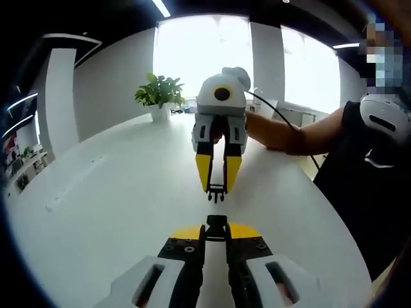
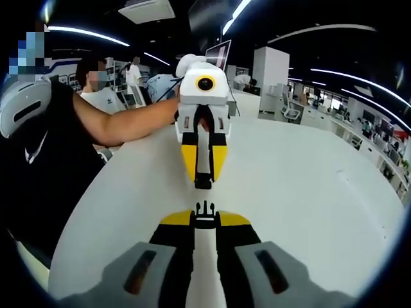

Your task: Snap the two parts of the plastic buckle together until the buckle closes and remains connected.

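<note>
An open-plan office — a long white counter (image 2: 308,186), a potted plant (image 1: 158,95) by bright windows (image 1: 202,58), desks with chairs (image 2: 290,110), a monitor (image 2: 218,52), ceiling strip lights (image 2: 87,33) — people at work behind.

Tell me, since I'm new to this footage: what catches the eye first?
Two yellow-tipped claws face each other tip to tip above the white table. The left claw grips the socket half; the right claw grips the pronged half, a small gap between them. A potted plant stands at the far edge.
</note>
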A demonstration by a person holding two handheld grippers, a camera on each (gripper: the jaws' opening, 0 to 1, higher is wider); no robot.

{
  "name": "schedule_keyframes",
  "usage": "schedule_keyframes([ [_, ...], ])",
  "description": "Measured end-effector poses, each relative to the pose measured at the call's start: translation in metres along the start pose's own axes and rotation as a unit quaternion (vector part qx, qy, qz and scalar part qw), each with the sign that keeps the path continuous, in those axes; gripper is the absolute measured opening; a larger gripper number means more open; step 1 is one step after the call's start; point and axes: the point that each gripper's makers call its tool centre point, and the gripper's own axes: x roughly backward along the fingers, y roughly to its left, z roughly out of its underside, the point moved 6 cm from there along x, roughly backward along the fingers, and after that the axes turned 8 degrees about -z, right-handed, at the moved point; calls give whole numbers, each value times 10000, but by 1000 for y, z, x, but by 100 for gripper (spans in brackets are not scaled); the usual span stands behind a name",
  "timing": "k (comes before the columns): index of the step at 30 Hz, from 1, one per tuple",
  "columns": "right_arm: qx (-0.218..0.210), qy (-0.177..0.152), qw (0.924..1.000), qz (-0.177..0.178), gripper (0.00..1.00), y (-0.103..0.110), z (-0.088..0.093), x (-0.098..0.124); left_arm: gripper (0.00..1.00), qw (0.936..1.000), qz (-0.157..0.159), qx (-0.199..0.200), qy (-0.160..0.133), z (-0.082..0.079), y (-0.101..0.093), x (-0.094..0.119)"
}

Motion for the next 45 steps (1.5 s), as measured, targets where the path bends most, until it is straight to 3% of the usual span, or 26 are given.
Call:
schedule_keyframes([
  [8, 3, -14, 10000, 26, 11, 1, -2, 0, 11, 9997, 4, 223, 19, -2, 1, 2],
  [18, 41, -26, 10000, 70, 11, 1, -1, -1, 11, 9997, -147, 176, 36, -3, 6, 2],
  [45, 78, 11, 10000, 24, 11, 3, -1, -5, 11, 9997, -98, 150, 149, -1, 14, -6],
])
